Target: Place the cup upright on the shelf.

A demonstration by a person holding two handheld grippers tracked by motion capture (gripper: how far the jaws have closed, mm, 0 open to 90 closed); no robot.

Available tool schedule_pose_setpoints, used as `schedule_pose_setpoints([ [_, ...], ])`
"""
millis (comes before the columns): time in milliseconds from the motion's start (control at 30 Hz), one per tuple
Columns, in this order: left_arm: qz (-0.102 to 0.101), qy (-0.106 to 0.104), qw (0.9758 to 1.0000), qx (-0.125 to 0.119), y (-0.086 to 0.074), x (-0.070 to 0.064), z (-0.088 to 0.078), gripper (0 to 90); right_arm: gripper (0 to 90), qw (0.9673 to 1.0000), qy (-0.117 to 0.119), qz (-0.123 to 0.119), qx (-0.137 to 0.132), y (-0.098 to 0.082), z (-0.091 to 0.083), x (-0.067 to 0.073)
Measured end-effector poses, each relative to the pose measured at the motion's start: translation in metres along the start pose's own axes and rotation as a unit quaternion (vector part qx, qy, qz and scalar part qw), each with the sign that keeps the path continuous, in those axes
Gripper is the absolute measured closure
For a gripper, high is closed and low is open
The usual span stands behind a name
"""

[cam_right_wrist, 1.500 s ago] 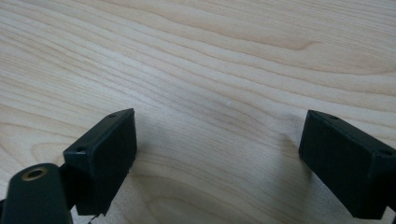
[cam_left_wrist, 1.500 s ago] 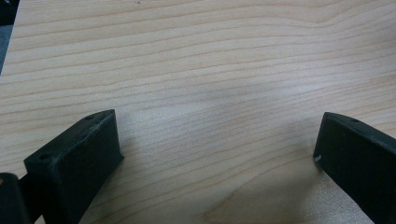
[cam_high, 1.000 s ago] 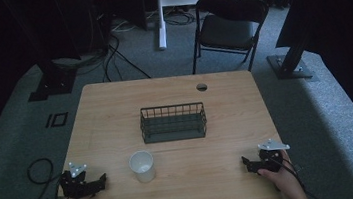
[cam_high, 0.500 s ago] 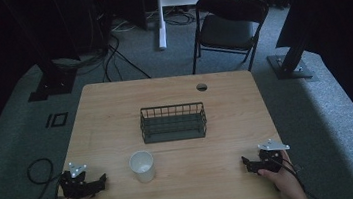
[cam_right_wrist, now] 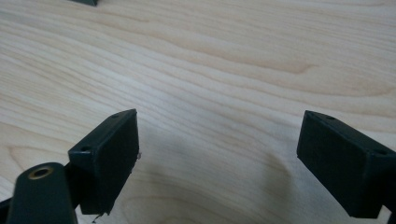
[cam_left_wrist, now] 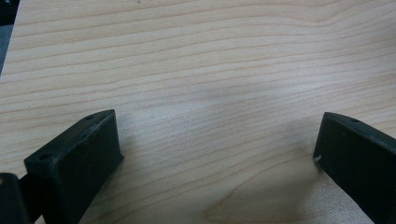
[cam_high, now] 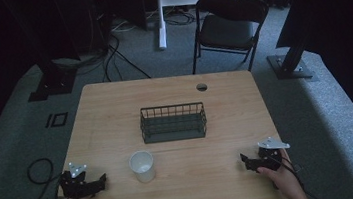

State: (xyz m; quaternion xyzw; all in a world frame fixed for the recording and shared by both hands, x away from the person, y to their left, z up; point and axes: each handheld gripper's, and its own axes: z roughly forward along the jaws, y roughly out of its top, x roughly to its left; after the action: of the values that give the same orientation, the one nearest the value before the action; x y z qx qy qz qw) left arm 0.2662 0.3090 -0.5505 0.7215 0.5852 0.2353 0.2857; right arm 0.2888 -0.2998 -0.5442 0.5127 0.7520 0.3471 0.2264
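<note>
Left hand-held gripper (cam_high: 102, 180) sits lower left of my high view, right hand-held gripper (cam_high: 245, 160) lower right; white cup (cam_high: 142, 166) stands below the wire basket (cam_high: 173, 123), frame centre. Left gripper view: jaws wide apart, holding nothing, over bare surface (cam_left_wrist: 210, 70). Right gripper view: I see the same.

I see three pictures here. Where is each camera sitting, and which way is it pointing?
High view: above the person's side, looking forward and down on the table, wire basket and white cup; both hands show, holding the left gripper and right gripper.
Left gripper view: rides on the left gripper, looking along its open jaws at bare wood.
Right gripper view: rides on the right gripper, jaws open over wood.
Shared: both gripper views show the same tabletop.
</note>
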Motion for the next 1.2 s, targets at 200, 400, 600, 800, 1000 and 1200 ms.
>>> schedule_pose_setpoints([
  [200,0.000,0.000,1.0000,0.000,0.000,0.000,0.000,0.7,12.6,0.9999,0.011,-0.008,-0.010,0.006,0.000,0.004],
  [400,0.000,0.000,1.0000,0.000,0.000,0.000,0.000,0.7,12.6,0.9998,0.008,-0.015,-0.008,0.008,0.003,0.010],
  [600,0.000,0.000,1.0000,0.000,0.000,0.000,0.000,0.7,12.6,0.9995,0.018,-0.025,-0.008,0.010,0.006,0.017],
  [800,0.002,-0.002,1.0000,0.000,0.000,0.000,0.000,0.7,12.9,0.9990,0.022,-0.033,-0.020,0.016,0.011,0.028],
  [1000,0.002,-0.002,1.0000,0.000,0.000,0.000,0.000,0.7,12.9,0.9976,0.042,-0.045,-0.030,0.024,0.008,0.040],
  [1200,0.002,-0.001,1.0000,0.000,0.000,0.000,0.000,0.7,13.4,0.9957,0.057,-0.059,-0.044,0.029,0.002,0.052],
])
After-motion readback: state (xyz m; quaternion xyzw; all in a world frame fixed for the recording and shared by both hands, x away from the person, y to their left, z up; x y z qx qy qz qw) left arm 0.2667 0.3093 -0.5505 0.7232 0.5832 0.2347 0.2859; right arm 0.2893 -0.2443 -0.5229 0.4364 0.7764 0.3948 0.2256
